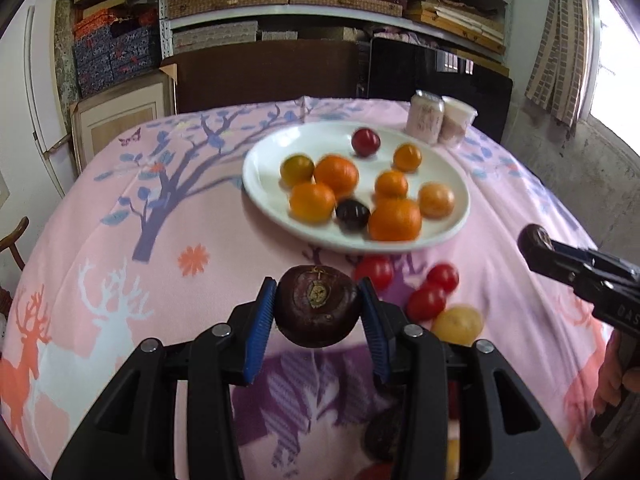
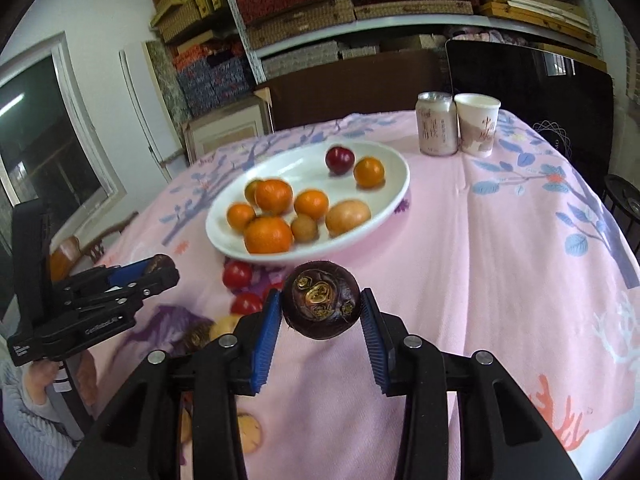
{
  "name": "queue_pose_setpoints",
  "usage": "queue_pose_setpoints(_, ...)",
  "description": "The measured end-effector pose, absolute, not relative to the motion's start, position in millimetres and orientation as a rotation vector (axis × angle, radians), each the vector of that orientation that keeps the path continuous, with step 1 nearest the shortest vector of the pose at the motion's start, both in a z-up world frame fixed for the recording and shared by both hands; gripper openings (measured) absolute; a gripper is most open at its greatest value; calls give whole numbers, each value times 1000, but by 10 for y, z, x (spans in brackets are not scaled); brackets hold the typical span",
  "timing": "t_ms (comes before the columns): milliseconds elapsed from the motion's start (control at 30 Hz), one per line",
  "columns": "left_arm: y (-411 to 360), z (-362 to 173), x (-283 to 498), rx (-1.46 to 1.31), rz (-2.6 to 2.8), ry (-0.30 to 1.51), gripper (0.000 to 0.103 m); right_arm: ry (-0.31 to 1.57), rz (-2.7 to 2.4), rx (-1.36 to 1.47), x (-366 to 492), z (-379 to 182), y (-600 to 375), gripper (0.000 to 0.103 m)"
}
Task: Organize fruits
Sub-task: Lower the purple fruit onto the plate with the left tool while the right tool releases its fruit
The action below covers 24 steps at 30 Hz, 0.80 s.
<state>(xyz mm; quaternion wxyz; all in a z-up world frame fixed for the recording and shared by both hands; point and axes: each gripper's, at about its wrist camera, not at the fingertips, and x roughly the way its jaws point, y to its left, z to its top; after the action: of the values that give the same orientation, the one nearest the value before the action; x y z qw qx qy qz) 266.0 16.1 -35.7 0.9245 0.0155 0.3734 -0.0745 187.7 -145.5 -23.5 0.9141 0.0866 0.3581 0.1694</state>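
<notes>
**Q:** Fruits — what is held, and where?

**A:** Item one: water chestnut (image 1: 317,306), dark, squat, clamped between the blue pads of my left gripper (image 1: 318,312), lifted above the near edge of the table (image 1: 120,208). Item two: second water chestnut (image 2: 322,305), pinched the same way in my right gripper (image 2: 322,312), also off the cloth. Both grippers are closed just to the width of the fruit.

**Q:** Remaining stock?

**A:** White plate (image 1: 264,152) toward the table's far edge: tangerines (image 1: 336,175), a red plum (image 1: 365,142), one dark fruit. Loose near the plate's front rim: cherry tomatoes (image 1: 374,271), a yellowish fruit (image 1: 458,323). Can (image 2: 436,124) and paper cup (image 2: 478,124) at the far right corner.

**Q:** Handling?

**A:** I judge the chestnuts light, hard and smooth-skinned, so liable to slip; hold across the widest flanks, as now. Tomatoes look soft; squeeze gently.
</notes>
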Motion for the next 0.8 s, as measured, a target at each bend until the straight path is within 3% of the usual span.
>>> queue_pose_setpoints(233,84,-54,3300,-5,-120,736,41,712,344,188,2497,113,-1326,40)
queue_pose_setpoints(433,-96,-251,3679,2,-142,758,42,732,299,303,3022,-133,-1317,43)
queue_pose_setpoints(467,-107,-291,3709,8,-138,757,52,739,297,316,3060,-189,-1320,49)
queue_pose_setpoints(500,-98,-316,3730,11,-133,754,70,749,309,337,3100,-257,-1348,70)
queue_pose_setpoints(533,-70,-323,3737,0,-128,744,77,752,309,359,3110,-301,-1382,76)
queue_pose_setpoints(733,67,-229,3659,-54,-119,730,80,703,274,477,2946,-256,-1679,76)
queue_pose_setpoints(800,117,-215,3535,-50,-110,729,86,699,262,491,2852,-239,-1732,76)
